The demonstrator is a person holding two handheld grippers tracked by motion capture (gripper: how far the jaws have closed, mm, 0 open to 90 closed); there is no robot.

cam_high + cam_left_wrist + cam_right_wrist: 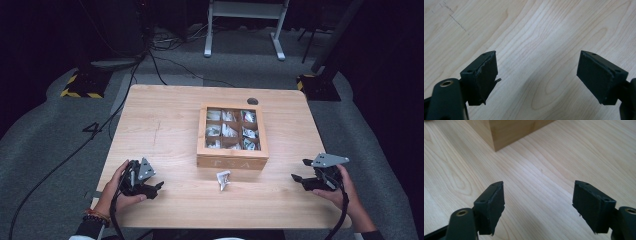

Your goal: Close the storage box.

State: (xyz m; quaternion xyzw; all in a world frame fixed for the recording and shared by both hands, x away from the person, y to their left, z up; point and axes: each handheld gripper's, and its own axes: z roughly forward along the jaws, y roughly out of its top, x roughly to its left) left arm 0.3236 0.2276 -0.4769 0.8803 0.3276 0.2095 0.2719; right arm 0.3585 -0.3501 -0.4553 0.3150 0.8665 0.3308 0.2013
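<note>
1. While we look down from the high view, we see a wooden table (165, 130) with a wooden tea box (232, 161) near its middle, lid off, nine compartments holding small packets (229, 131). One loose packet (223, 179), white and crumpled, lies on the table just in front of the box's front wall, apart from it. We hold the left gripper (159, 186) at the near left of the table, jaws pointing right toward that packet but well apart from it. The right gripper (299, 170) sits at the near right edge, jaws pointing left, also well apart from the packet. The loose packet lies between the two grippers. Both hands (117, 187) wrap the gripper bodies. Cables run over the grey floor (60, 145) behind.

2. From the left gripper view, we see its two black pads (487, 75) spread wide with nothing but bare wood grain between them: released, holding nothing. The left pad's edge looks frayed.

3. From the right gripper view, we see its pads (496, 202) likewise spread wide over bare tabletop, released and empty. A corner of the tea box (506, 132) stands ahead at upper left, clear of the jaws.
</note>
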